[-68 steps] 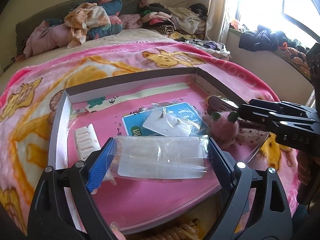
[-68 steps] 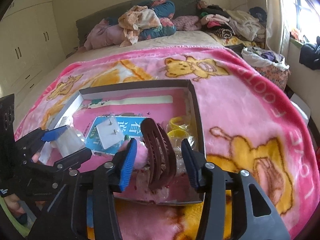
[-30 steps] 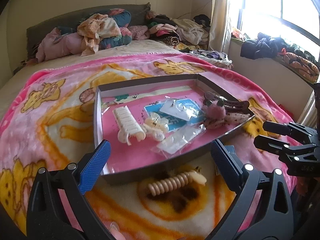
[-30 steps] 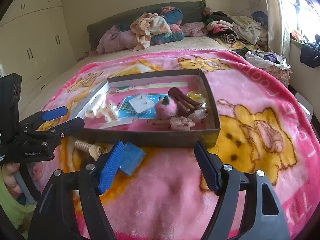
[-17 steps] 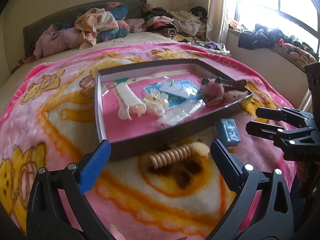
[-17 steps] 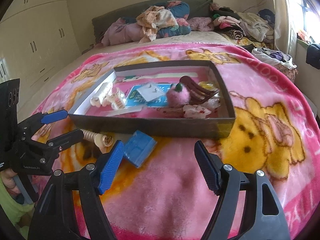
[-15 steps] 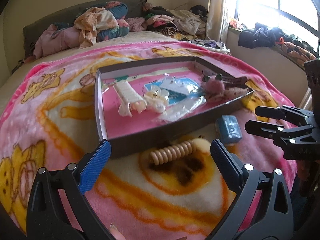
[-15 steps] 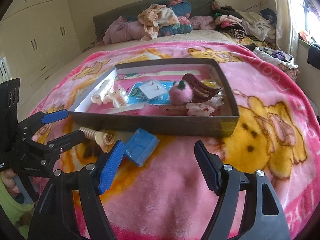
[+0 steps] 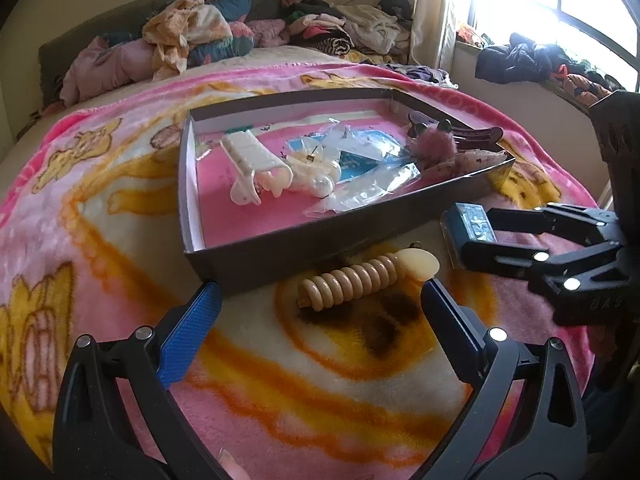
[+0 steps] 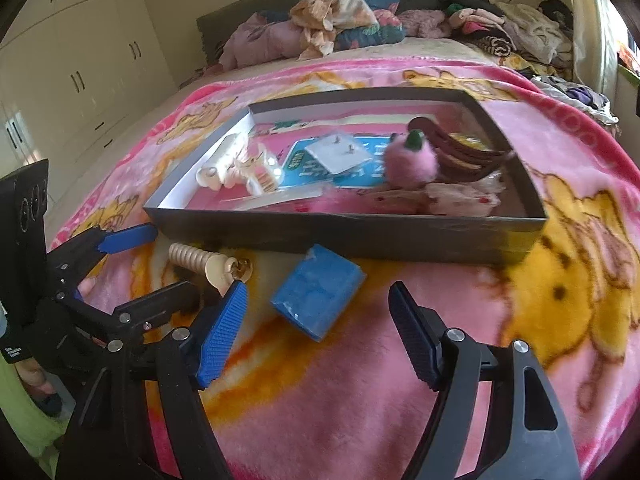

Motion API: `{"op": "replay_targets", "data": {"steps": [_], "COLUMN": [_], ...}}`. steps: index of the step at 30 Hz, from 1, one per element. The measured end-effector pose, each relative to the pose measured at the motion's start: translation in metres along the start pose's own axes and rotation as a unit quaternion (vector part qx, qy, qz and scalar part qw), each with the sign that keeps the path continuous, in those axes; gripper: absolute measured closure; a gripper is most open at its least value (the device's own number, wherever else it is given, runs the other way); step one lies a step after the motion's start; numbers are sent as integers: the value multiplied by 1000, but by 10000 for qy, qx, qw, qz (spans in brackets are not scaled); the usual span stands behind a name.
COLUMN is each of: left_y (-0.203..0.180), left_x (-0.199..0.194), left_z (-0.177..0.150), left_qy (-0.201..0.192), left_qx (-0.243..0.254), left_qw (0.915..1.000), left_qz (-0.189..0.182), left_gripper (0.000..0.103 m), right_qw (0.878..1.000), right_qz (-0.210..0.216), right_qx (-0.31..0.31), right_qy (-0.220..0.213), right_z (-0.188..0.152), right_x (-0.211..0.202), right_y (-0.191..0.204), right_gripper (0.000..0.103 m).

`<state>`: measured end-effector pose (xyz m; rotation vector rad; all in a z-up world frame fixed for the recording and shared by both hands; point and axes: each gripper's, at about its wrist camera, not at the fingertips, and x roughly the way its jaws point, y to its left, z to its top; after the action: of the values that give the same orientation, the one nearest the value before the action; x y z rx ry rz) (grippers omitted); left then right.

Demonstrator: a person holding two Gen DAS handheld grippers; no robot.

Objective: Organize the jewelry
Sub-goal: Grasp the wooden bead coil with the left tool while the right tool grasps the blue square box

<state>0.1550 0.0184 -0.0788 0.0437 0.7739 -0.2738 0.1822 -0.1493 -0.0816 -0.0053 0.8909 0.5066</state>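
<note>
A dark shallow box [image 9: 332, 236] [image 10: 360, 236] lies on the pink blanket and holds a white hair claw [image 9: 256, 160], clear packets [image 9: 368, 184], a pink pom-pom [image 10: 410, 160] and a brown claw clip [image 10: 460, 152]. In front of it lie a cream spiral hair tie [image 9: 352, 280] [image 10: 192, 258] and a small blue box [image 10: 320, 296] [image 9: 472, 220]. My left gripper [image 9: 316, 320] is open and empty just short of the spiral tie. My right gripper [image 10: 318, 332] is open and empty around the near end of the blue box.
The pink cartoon blanket [image 9: 280, 380] covers the bed. Piled clothes [image 9: 192, 36] lie at the headboard and on the window sill [image 9: 532, 64]. White wardrobes [image 10: 80, 60] stand at the left.
Both grippers let go of their items in the box and drew back. They now move forward and down toward the spiral tie and the blue box on the blanket.
</note>
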Motion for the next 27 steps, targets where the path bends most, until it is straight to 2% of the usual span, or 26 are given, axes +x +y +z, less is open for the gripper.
{"op": "replay_targets", "data": {"steps": [2, 4, 7, 14, 18, 20, 24, 27], "left_y": [0, -1, -2, -13, -19, -24, -32, -40], "left_x": [3, 5, 7, 7, 7, 9, 11, 9], "left_z": [0, -1, -1, 0, 3, 4, 4, 2], "left_qy": [42, 53, 85, 91, 124, 165, 240, 265], "left_qx": [-31, -31, -43, 68, 31, 116, 258, 417], "left_qw": [10000, 10000, 9999, 9995, 9988, 9989, 9983, 9976], "left_qz": [-27, -61, -139, -300, -471, -416, -458, -490], "left_gripper": [12, 12, 15, 43, 48, 69, 69, 85], "right_qw": [10000, 9999, 10000, 9998, 9994, 9992, 9985, 9979], "right_qz": [-32, -68, -2, -67, -135, -132, -130, -123], "right_qx": [-39, -105, -26, 148, 214, 259, 374, 421], "right_qy": [37, 45, 21, -124, -226, -271, -390, -475], "right_z": [0, 0, -2, -6, -10, -11, -11, -10], "right_x": [4, 8, 7, -10, -23, -28, -38, -44], "right_y": [2, 3, -2, -15, -24, -28, -35, -37], "right_gripper": [39, 57, 59, 63, 65, 66, 68, 69]}}
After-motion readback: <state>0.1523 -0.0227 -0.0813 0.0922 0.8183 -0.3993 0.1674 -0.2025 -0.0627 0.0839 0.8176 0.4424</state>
